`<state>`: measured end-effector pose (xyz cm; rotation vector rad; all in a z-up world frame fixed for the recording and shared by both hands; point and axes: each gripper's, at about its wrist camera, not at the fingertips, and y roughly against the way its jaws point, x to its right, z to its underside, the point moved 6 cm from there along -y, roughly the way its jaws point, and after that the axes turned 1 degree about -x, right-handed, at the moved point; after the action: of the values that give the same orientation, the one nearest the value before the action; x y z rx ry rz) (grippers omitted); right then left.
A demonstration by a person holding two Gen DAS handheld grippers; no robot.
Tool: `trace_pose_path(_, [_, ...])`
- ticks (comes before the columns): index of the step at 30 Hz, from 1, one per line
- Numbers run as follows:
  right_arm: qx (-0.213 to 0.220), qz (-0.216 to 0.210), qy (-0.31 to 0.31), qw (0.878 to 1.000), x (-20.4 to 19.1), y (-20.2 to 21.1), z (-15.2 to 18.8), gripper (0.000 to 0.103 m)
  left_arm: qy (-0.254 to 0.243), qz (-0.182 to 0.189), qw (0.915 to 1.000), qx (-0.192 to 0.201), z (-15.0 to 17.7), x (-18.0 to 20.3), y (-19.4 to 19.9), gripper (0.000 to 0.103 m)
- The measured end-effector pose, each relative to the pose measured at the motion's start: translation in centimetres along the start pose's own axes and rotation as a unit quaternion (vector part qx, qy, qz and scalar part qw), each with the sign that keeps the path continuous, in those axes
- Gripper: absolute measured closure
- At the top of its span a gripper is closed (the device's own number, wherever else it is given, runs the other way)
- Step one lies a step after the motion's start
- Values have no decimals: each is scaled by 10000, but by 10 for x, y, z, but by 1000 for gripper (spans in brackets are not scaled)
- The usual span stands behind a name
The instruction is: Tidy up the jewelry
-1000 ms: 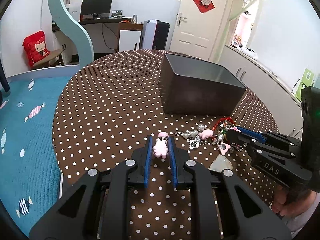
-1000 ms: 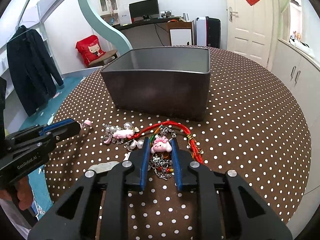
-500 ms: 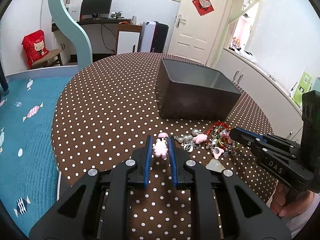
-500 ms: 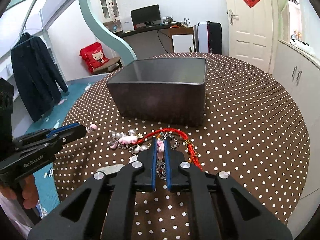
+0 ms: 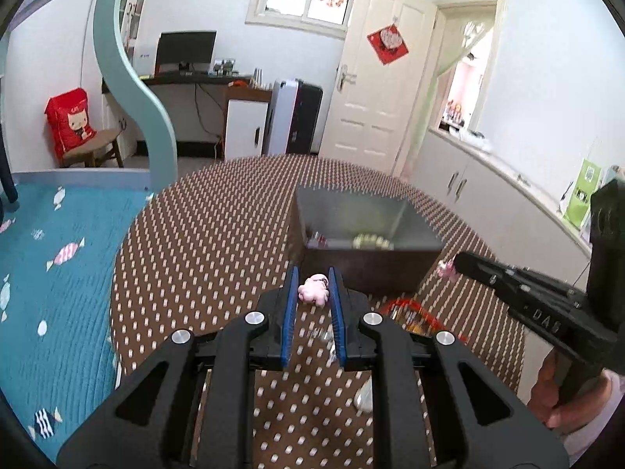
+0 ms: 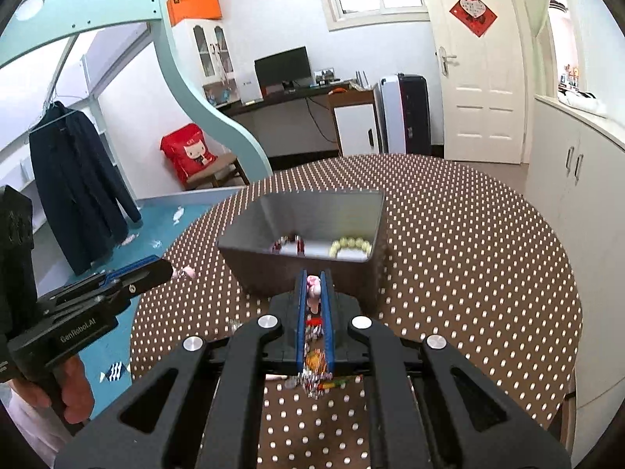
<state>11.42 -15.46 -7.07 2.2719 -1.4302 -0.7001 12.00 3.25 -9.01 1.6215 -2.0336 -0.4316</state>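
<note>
Between the left gripper [image 5: 313, 287] pads, a blurry pink charm [image 5: 313, 292].

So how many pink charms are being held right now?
2. One pink charm sits in the left gripper; another is pinched in the right gripper, a chain dangling below. Others may be hidden.

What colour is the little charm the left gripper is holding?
Pink. The little charm sits pinched between the left gripper's blue-padded fingers, clearest in the left wrist view.
</note>
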Motion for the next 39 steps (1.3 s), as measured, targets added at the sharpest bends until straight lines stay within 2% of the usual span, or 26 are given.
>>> trace_pose_path(8, [182, -59, 58, 9998, 7, -8, -25, 97, -112, 88, 9995, 284, -38, 16, -9, 87])
trace_pose_path(19, [-30, -222, 11, 9997, 18, -37, -33, 97, 17, 69, 9999, -95, -46, 20, -53, 87])
trace_pose_path(25, [-115, -182, -85, 9997, 24, -40, -33, 89, 26, 55, 9998, -184, -45, 22, -63, 87])
trace_pose_path(28, [-103, -65, -97, 9999, 29, -38, -32, 80, 11, 60, 9998, -213, -42, 21, -62, 87])
trace_pose_path(32, [-125, -45, -134, 9998, 31, -36, -29, 74, 0, 100, 9995, -306, -41, 21, -67, 87])
trace_pose_path(39, [-135, -7, -137, 9998, 34, -34, -27, 70, -48, 81, 9995, -311, -35, 23, -64, 86])
